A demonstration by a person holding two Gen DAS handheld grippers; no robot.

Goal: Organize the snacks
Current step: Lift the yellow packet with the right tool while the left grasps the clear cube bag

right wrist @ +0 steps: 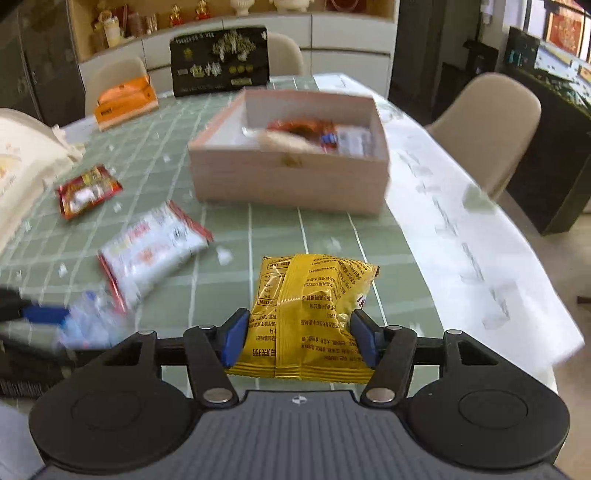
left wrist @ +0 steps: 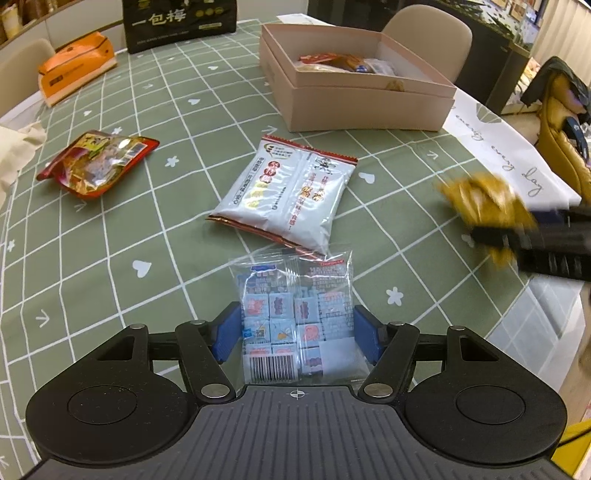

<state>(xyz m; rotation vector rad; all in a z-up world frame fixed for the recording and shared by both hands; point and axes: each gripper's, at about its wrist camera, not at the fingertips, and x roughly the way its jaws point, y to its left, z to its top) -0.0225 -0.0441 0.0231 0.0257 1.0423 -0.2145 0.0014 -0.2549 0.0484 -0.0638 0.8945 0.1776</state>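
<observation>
Left gripper (left wrist: 295,332): its blue pads press on either side of a clear packet of small wrapped sweets (left wrist: 295,314), which lies lengthwise between the fingers with its barcode end nearest the camera. Right gripper (right wrist: 297,338): its fingers pinch a yellow snack bag (right wrist: 314,314), whose far end projects ahead of the tips over the green checked tablecloth (right wrist: 325,229). On the cloth beyond the clear packet, and just touching its far edge in the left wrist view, lies a white snack packet (left wrist: 286,195); a red snack packet (left wrist: 98,162) lies well apart to the left. The right wrist view is motion-blurred, so print on the white packet is unreadable there, and in the left wrist view the right gripper with its yellow bag appears only as a smear at the right edge (partly cut off). An open pink box (left wrist: 369,107) stands farther along the table and contains several wrapped snacks (left wrist: 343,62), too crowded and indistinct to identify singly. Behind it stand a black gift bag (left wrist: 181,22) and an orange carton (left wrist: 74,66).
</observation>
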